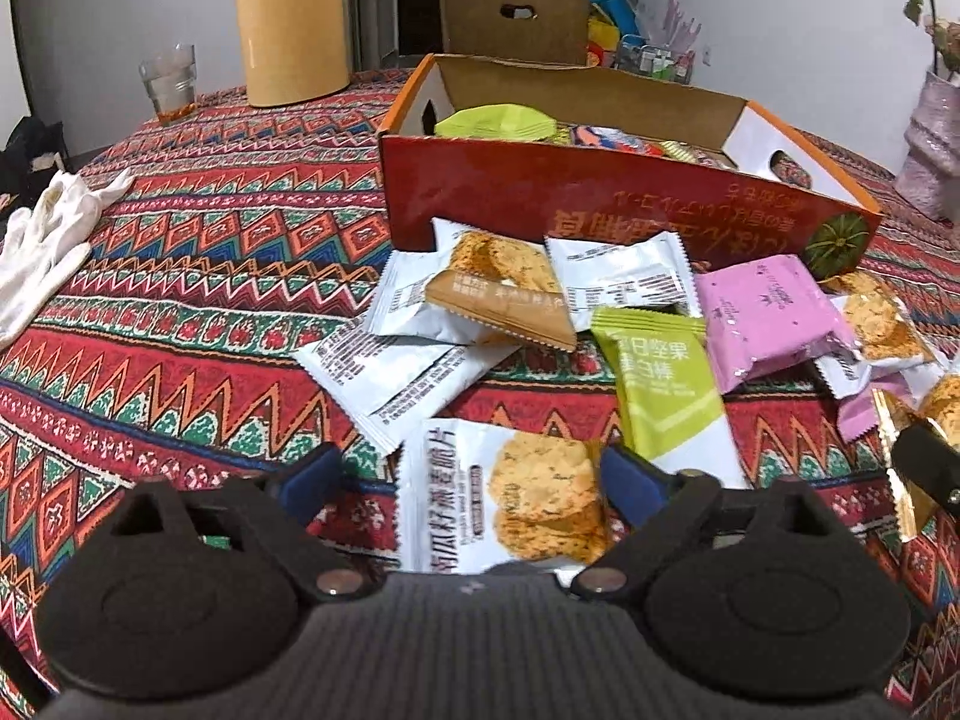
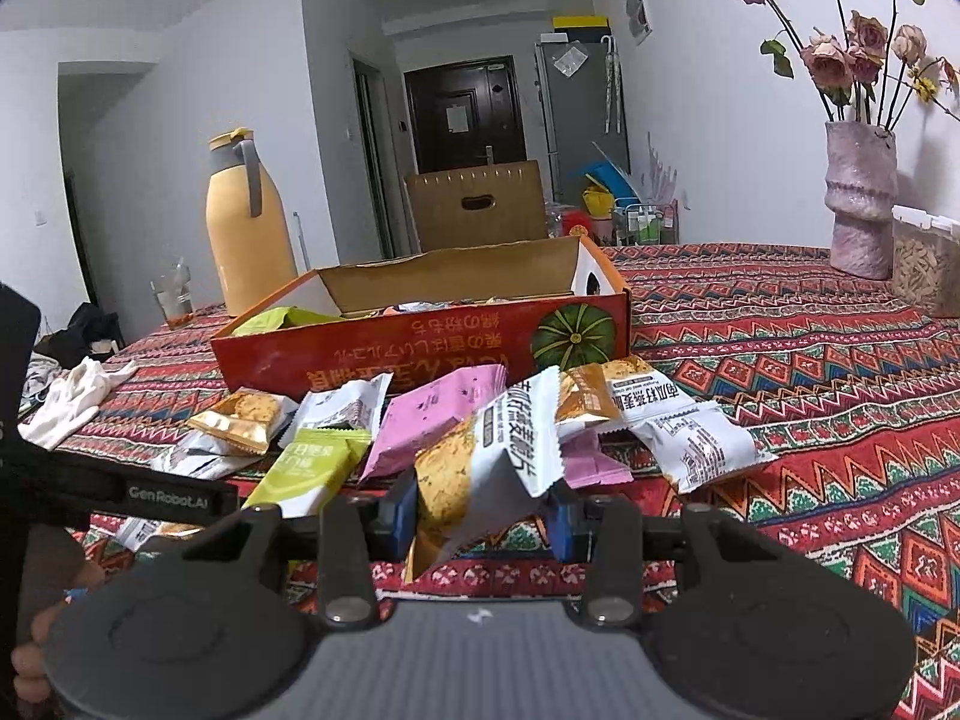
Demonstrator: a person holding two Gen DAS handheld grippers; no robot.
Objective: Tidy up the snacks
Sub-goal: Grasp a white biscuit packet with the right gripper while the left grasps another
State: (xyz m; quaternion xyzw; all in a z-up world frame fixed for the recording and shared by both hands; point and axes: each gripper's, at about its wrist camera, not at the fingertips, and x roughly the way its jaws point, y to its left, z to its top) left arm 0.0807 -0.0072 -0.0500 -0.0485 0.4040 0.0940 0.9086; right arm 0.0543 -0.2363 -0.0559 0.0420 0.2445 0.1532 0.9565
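Observation:
A white cracker packet (image 1: 504,498) lies on the patterned tablecloth between the blue pads of my left gripper (image 1: 474,480). The right pad touches its edge, the left pad stands clear, so the gripper is open. My right gripper (image 2: 483,513) is shut on another white cracker packet (image 2: 480,462), lifted and crumpled above the cloth. Several loose snack packets lie in a pile before the box: a green bar (image 1: 666,384), a pink packet (image 1: 768,312), and white ones (image 2: 690,444). The red-orange cardboard box (image 1: 600,204) (image 2: 420,360) stands open behind them with several snacks inside.
A yellow jug (image 1: 288,30) and a glass (image 1: 168,81) stand at the back left. White gloves (image 1: 48,246) lie at the left. A pink vase (image 2: 858,204) and a seed container (image 2: 927,270) stand at the right. A hand (image 2: 36,642) shows at the lower left.

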